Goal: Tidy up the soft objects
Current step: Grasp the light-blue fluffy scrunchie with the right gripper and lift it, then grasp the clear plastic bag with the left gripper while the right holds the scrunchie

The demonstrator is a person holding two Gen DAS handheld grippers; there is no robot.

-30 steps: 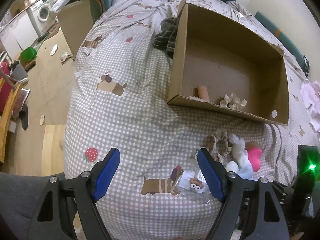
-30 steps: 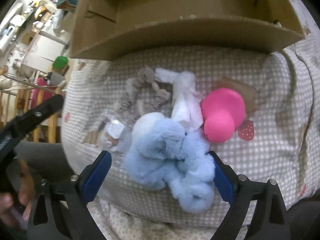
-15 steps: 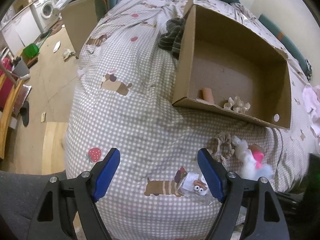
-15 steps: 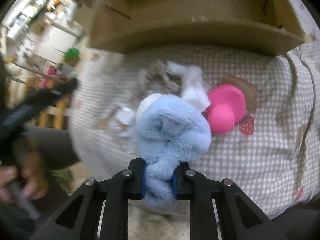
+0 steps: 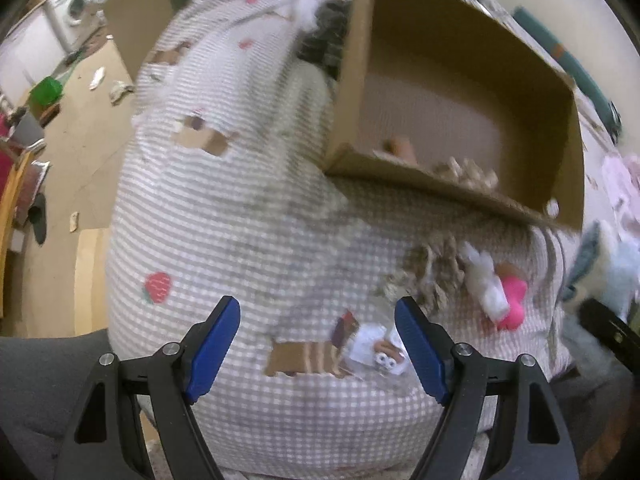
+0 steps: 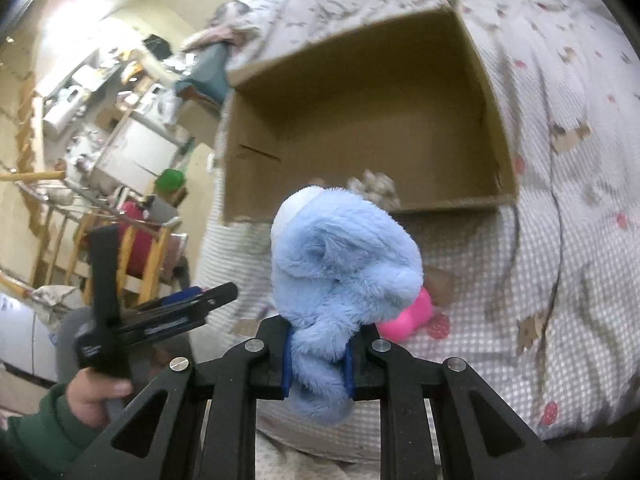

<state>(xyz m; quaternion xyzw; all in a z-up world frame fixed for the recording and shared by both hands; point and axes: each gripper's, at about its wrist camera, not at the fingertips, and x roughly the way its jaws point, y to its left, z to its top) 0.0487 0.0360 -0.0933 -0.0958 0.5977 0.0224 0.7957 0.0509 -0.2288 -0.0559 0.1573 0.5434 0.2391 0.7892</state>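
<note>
On a checked bedspread [image 5: 240,208], a cardboard box [image 6: 492,120] at 12 o'clock holds a beige scrunchie [image 5: 472,170]. Only the right view shows the right gripper [image 6: 317,364] clenched on a blue plush [image 6: 340,264]; the left gripper [image 5: 316,344] gapes over a packet [image 5: 376,350].

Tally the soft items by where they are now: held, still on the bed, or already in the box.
Held: 1, blue plush
On the bed: 4, brown scrunchie, white scrunchie, pink toy, bagged toy
In the cardboard box: 2, tan roll, beige scrunchie
Total: 7

The right claw [image 6: 317,364] closed its jaws on the blue plush toy [image 6: 340,268] and lifted it off the bed [image 6: 560,240], so the cardboard box [image 6: 492,120] opened ahead of it.
</note>
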